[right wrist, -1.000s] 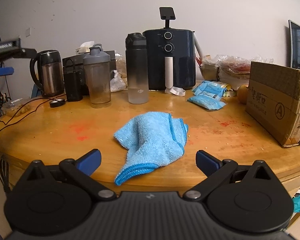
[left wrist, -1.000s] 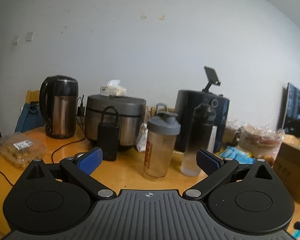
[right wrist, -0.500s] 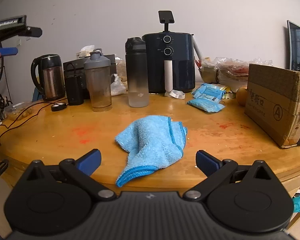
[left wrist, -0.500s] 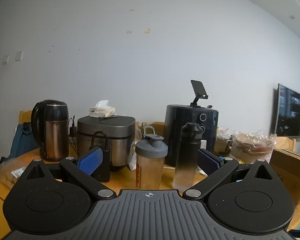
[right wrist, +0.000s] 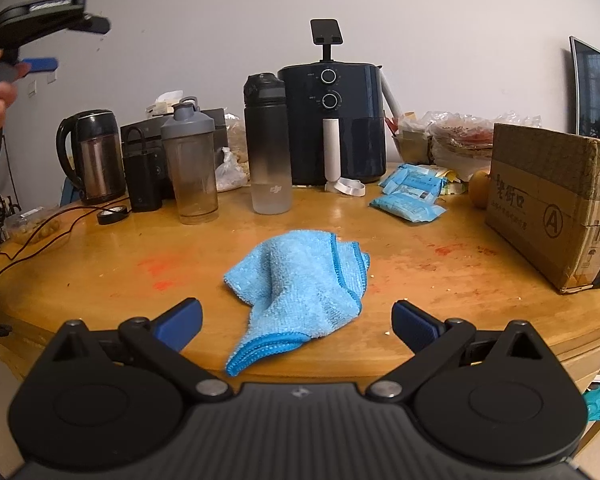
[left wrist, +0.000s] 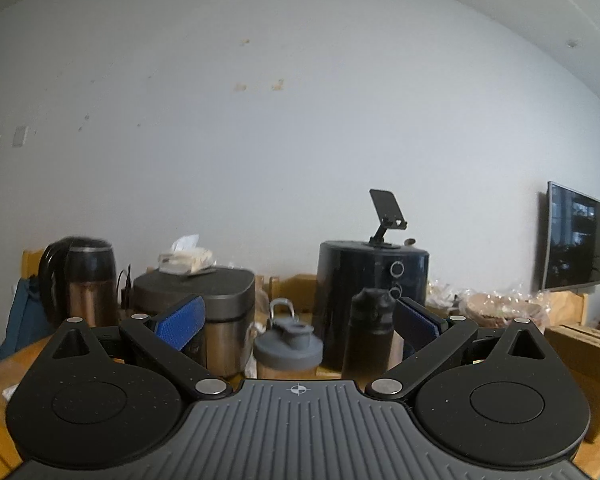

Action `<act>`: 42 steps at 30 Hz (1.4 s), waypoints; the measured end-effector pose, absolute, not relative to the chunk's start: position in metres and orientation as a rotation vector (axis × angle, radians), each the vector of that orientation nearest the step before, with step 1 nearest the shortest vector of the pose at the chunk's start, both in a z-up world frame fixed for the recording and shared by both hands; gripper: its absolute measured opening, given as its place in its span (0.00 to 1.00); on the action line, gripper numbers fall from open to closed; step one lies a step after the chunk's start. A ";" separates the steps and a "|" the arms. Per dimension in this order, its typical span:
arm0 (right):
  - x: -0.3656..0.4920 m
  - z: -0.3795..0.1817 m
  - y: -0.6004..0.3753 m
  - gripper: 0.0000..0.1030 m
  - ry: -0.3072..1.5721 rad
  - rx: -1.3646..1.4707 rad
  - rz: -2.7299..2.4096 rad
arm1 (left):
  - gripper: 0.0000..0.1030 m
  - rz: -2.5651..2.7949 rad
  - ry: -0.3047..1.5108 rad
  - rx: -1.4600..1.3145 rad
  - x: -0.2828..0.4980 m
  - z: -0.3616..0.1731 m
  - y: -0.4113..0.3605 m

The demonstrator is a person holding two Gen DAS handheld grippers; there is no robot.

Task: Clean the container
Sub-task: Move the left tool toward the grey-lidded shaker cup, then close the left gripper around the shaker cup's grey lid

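Observation:
A clear shaker bottle [right wrist: 190, 168] with a grey lid stands on the wooden table [right wrist: 100, 264], and a taller black-to-clear water bottle [right wrist: 269, 144] stands to its right. A crumpled blue cloth [right wrist: 300, 284] lies near the table's front edge. My right gripper [right wrist: 296, 320] is open, low at that edge, just short of the cloth. My left gripper [left wrist: 298, 320] is open and empty, held high; the shaker bottle [left wrist: 288, 346] and the water bottle [left wrist: 370, 332] show low between its fingers. A hand holds the left gripper [right wrist: 40, 64] at the right wrist view's upper left.
Behind the bottles stand a black air fryer [right wrist: 336, 120] with a phone stand on top, a rice cooker [left wrist: 216, 304] and a kettle [right wrist: 90, 156]. A cardboard box [right wrist: 556, 204] fills the table's right side. Blue packets [right wrist: 408, 196], a tape roll [right wrist: 112, 215] and a black cable [right wrist: 32, 248] lie around.
My left gripper has risen and tilted up, so the bottles sank low in its view and the wall fills it. My right gripper has shifted slightly; the cloth has not moved.

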State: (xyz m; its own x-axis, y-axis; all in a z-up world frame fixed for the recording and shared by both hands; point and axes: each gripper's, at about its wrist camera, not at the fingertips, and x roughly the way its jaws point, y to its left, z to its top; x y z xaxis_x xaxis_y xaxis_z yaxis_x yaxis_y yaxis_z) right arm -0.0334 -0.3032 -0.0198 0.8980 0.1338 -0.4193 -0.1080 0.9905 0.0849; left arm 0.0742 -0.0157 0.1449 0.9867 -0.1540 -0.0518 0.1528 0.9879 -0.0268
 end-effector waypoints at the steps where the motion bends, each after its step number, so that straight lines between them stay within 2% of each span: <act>1: -0.033 -0.020 -0.303 1.00 0.439 0.061 0.125 | 1.00 -0.158 0.049 -0.016 0.079 0.145 -0.017; 23: -0.025 -0.028 -0.308 1.00 0.466 0.067 0.099 | 1.00 -0.170 0.116 0.040 0.177 0.111 -0.025; 42: -0.019 -0.035 -0.311 1.00 0.489 0.074 0.082 | 1.00 -0.147 0.166 0.040 0.227 0.074 -0.036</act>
State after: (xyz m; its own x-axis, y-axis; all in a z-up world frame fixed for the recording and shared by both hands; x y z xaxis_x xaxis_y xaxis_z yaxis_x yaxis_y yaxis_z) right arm -0.0195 -0.3114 -0.0347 0.8796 0.0958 -0.4659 -0.0604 0.9941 0.0904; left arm 0.2274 -0.0355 0.0740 0.9756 -0.1423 -0.1672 0.1488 0.9885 0.0273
